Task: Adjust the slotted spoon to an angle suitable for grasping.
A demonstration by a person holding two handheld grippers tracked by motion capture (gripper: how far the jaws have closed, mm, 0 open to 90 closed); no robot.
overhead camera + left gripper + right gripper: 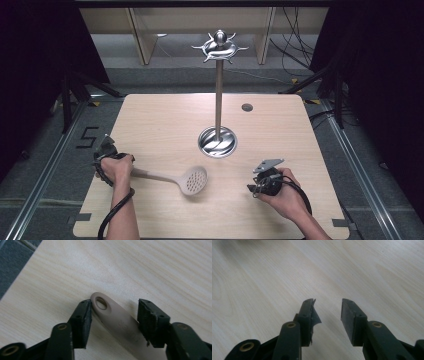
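left gripper jaws gaping, straddling skimmer handle end, lying on table | right gripper idling part-open, gripping nothing | advice: centring both pads below hanging hole before closing

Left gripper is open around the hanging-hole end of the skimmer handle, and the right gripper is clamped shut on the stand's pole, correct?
Not quite. The right gripper is open over bare table, away from the stand, as the right gripper view shows. The left gripper is open around the skimmer handle's hole end.
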